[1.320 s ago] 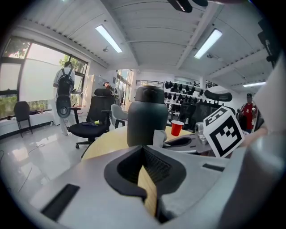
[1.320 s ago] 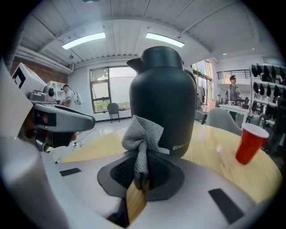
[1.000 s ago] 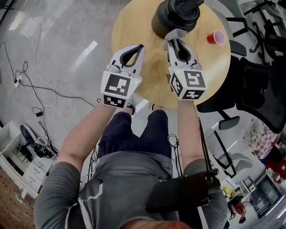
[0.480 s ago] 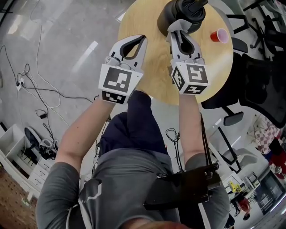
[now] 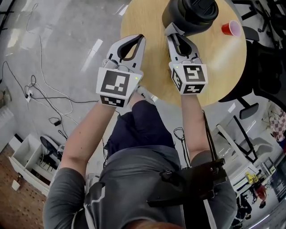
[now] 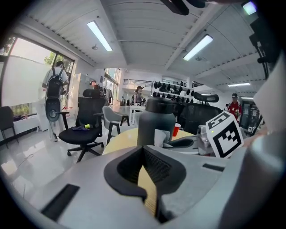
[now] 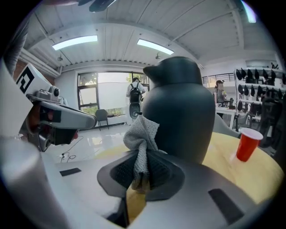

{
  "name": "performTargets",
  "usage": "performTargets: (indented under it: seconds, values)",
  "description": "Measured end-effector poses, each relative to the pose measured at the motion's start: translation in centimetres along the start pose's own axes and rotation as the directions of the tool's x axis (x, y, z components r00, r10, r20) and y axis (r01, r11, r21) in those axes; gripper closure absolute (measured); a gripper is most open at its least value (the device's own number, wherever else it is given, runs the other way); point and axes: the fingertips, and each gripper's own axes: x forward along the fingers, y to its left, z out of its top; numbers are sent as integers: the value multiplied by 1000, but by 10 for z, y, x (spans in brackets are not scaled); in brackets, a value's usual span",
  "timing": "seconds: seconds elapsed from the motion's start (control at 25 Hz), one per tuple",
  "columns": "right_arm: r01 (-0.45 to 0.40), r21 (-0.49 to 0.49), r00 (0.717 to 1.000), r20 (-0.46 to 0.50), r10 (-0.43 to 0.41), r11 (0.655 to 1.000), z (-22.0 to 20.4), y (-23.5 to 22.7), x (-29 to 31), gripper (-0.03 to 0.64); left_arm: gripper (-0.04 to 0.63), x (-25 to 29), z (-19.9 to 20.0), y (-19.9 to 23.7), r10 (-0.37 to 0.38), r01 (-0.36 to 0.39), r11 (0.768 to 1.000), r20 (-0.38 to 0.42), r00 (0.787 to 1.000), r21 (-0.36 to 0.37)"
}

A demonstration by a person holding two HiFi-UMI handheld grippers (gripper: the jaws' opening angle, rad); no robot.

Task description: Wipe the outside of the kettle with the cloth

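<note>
A dark grey kettle [image 5: 193, 13] stands on the round wooden table [image 5: 147, 18]; the right gripper view shows the kettle [image 7: 181, 112] close up. My right gripper [image 5: 172, 33] is shut on a bunched grey cloth [image 7: 140, 134]. The cloth [image 5: 170, 28] sits at the kettle's near left side, touching it or nearly so. My left gripper [image 5: 140, 38] hangs over the table's near edge, left of the kettle, shut with nothing in it. In the left gripper view the kettle [image 6: 156, 123] rises beyond the shut left gripper [image 6: 145, 150], with the cloth [image 6: 160, 136] at its base.
A red plastic cup [image 5: 231, 28] stands on the table to the right of the kettle. Black office chairs [image 5: 263, 67] crowd the table's right side. Cables [image 5: 40, 89] trail over the floor at the left. The person's legs are below the table's near edge.
The head view has drifted, so the kettle and cup now sit higher and further right. The right gripper keeps the cloth at the kettle's near side. The left gripper has barely moved.
</note>
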Motion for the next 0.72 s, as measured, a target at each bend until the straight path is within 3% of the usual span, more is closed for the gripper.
performTargets:
  seconds: [0.52,0.72]
  values:
    - [128,29,976,-184,-120,991,-50,-21,17,565,586,44,-12,9,-141,143,990,-87,986,20]
    - [174,3,983,-64,-173,985,3,0,-11,565,586,26,17,10,-180,186,981,-98,979,60]
